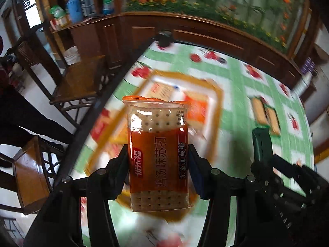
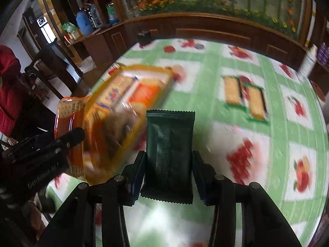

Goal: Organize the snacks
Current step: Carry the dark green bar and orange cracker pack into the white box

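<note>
Mid-task. Left tool (image 1: 158, 164) is clamping an orange clear-windowed cracker packet (image 1: 158, 154); right tool (image 2: 167, 170) is clamping a dark green foil snack packet (image 2: 169, 156). Both are angling steeply down, packets riding above the green-checked fruit-print surface (image 2: 277, 144). The orange-rimmed tray (image 1: 218, 94) beyond is already holding snacks. Two tan green-edged cracker packs (image 2: 244, 96) are lying farther out, unsorted.
</note>
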